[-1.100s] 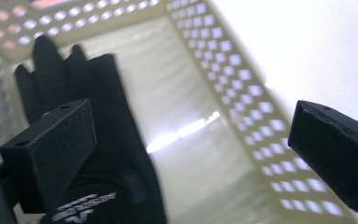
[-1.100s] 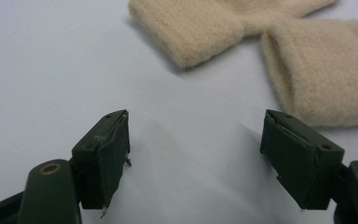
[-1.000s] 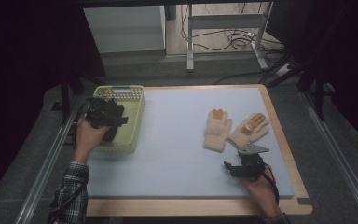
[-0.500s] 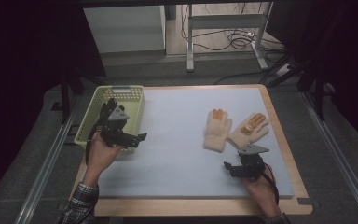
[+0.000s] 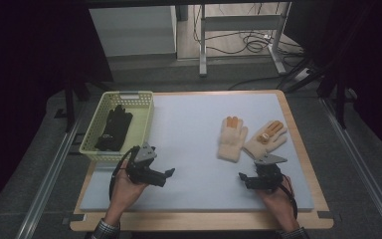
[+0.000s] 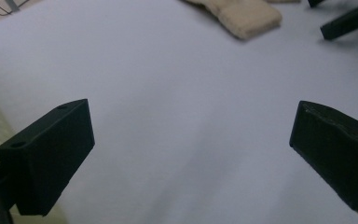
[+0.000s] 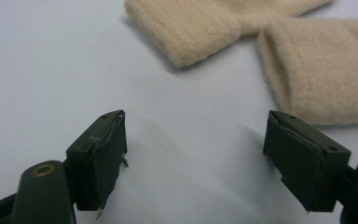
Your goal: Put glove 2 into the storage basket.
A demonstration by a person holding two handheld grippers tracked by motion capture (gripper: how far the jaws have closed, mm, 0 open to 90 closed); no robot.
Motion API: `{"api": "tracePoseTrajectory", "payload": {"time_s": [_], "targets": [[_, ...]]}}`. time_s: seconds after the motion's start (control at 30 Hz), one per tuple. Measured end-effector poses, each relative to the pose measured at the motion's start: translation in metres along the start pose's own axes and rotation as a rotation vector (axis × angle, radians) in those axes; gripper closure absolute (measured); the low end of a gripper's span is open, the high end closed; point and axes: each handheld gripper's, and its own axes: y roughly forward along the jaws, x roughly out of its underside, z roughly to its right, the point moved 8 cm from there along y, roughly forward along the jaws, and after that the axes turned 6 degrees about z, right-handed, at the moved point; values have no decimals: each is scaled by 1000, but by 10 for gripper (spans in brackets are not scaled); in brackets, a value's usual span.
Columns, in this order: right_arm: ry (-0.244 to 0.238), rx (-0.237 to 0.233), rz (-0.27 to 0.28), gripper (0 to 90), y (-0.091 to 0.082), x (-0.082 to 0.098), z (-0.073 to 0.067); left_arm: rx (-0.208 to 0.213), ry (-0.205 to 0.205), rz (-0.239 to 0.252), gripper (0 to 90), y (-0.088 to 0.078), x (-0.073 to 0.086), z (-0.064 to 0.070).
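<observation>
Now both sets of jaws stand wide apart with nothing between them: the right gripper [image 5: 243, 178] low over the mat [image 5: 194, 149] just short of the cream gloves [image 5: 248, 138], the left gripper [image 5: 166, 174] farther off. To do it well, come level at one knitted cuff and pinch it alone. Since a second ago the left gripper has come away from the basket [image 5: 142, 129], where a black glove [image 5: 114, 128] lies, while the right held its place
</observation>
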Motion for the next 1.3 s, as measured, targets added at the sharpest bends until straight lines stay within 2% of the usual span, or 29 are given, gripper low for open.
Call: {"api": "tracePoseTrajectory", "payload": {"time_s": [0.07, 0.1, 0.13, 0.2, 0.23, 0.27, 0.3, 0.37, 0.4, 0.5, 0.53, 0.7, 0.87, 0.9, 0.93, 0.97, 1.0, 1.03, 1.07, 1.17, 1.2, 1.23, 1.3], "targets": [[1, 0, 0, 209, 0, 0, 0, 10, 3, -19, 3, 6, 13, 7], [1, 0, 0, 208, 0, 0, 0, 13, -12, -31, 3, 12, 23, 11], [1, 0, 0, 208, 0, 0, 0, 13, -12, -31, 3, 12, 23, 11], [2, -3, 0, 209, 0, 0, 0, 13, -23, -56, 3, 19, 38, 12], [4, -3, -1, 210, 0, 0, 0, 4, -21, -91, 3, 25, 48, 11], [3, -6, -1, 211, 0, 0, 0, 4, -21, -91, 3, 25, 48, 11], [4, -8, -1, 212, 0, 0, 0, -24, -6, -128, 3, 28, 57, 8], [3, -8, -1, 213, 0, 0, 0, -25, -16, -147, 4, 32, 63, 6], [3, -8, -1, 214, 0, 0, 0, -16, -37, -146, 0, 32, 63, 5], [0, -11, 1, 230, 0, 0, 0, -11, -56, -154, 3, 32, 64, 4], [-6, -17, 3, 248, -1, 0, -1, 13, -89, -165, 1, 33, 66, 2], [2, -28, 3, 319, -1, -4, -1, 8, -92, -162, 4, 33, 66, 3], [2, -24, 27, 387, 0, -22, 7, 7, -93, -161, 4, 33, 66, 3], [1, -28, 46, 455, 2, -36, 12, 7, -93, -161, 4, 33, 66, 3], [1, -28, 46, 455, 2, -36, 12, 7, -93, -161, 4, 33, 66, 3], [3, -28, 60, 492, 6, -50, 17, 7, -93, -161, 5, 33, 66, 3], [2, -32, 63, 497, 8, -55, 18, 7, -94, -161, 4, 33, 66, 3], [2, -32, 63, 497, 8, -55, 18, 7, -94, -161, 5, 33, 66, 3], [-6, -31, 60, 493, 17, -68, 23, 6, -94, -161, 5, 33, 66, 3], [-15, -29, 49, 409, 34, -79, 27, 8, -91, -160, 5, 33, 66, 2], [-15, -29, 49, 409, 34, -79, 27, 8, -91, -160, 5, 33, 66, 2], [-14, -32, 40, 337, 50, -86, 31, 8, -91, -160, 5, 33, 66, 2], [-13, -43, 27, 285, 62, -90, 33, 8, -92, -159, 5, 33, 66, 2]]}}
